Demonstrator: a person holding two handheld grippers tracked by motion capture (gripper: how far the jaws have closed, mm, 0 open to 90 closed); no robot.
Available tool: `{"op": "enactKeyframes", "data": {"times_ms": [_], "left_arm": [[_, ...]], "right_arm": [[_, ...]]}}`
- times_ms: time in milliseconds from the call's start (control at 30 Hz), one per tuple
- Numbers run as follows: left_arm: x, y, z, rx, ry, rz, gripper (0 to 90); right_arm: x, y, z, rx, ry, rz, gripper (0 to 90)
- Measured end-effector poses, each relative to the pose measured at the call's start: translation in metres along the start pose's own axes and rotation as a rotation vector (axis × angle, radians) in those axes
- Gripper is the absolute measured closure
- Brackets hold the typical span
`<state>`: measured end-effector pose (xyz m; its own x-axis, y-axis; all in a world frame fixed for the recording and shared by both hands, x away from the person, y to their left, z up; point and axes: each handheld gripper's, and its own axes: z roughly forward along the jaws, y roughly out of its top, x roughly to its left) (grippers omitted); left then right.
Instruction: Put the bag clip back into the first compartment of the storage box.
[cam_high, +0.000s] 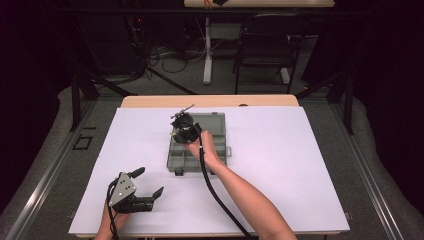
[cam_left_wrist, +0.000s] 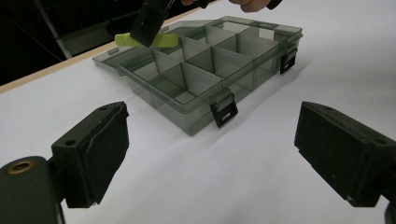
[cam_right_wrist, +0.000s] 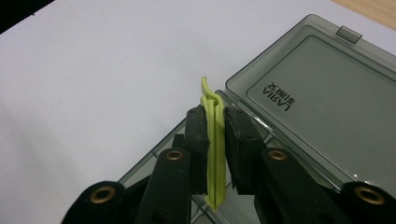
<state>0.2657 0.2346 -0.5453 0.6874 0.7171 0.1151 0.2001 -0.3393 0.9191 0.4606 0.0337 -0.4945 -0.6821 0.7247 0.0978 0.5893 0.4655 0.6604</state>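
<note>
A smoky grey plastic organiser box (cam_high: 196, 159) lies open on the white table sheet, its lid (cam_right_wrist: 327, 93) folded flat behind the divided compartments (cam_left_wrist: 212, 60). My right gripper (cam_right_wrist: 215, 128) hovers over the box's far left corner, shut on a thin lime-green plastic clip (cam_right_wrist: 213, 154) that stands between its pads; the same green clip (cam_left_wrist: 163, 41) shows in the left gripper view. My left gripper (cam_high: 148, 184) rests near the table's front left, its jaws wide apart with nothing between them, facing the box (cam_left_wrist: 196, 93) with its two black latches.
The white sheet (cam_high: 300, 165) covers the table, with bare room to the right and left of the box. A wooden table edge (cam_high: 210, 101) runs along the back. Beyond it stand a dark chair (cam_high: 265, 47) and floor cables.
</note>
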Motion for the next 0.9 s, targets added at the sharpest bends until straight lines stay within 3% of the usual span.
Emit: {"op": "enactKeyframes", "data": {"times_ms": [500, 567, 667, 733, 900], "left_arm": [[0.0, 0.0, 0.0, 0.0, 0.0, 0.001, 10.0], [0.0, 0.0, 0.0, 0.001, 0.0, 0.002, 9.9], [0.0, 0.0, -0.001, 0.0, 0.002, 0.002, 10.0], [0.0, 0.0, -0.001, -0.001, 0.003, 0.002, 10.0], [0.0, 0.001, 0.001, 0.003, -0.002, 0.003, 10.0]], "right_arm": [[-0.001, -0.001, 0.012, 0.031, -0.023, 0.031, 79.5], [0.0, -0.002, 0.013, 0.019, -0.013, 0.048, 73.2], [-0.001, -0.001, 0.01, 0.013, 0.005, 0.02, 66.3], [-0.002, -0.002, 0.006, 0.009, 0.013, 0.03, 61.4], [-0.004, -0.008, -0.004, -0.001, 0.038, 0.0, 40.5]]}}
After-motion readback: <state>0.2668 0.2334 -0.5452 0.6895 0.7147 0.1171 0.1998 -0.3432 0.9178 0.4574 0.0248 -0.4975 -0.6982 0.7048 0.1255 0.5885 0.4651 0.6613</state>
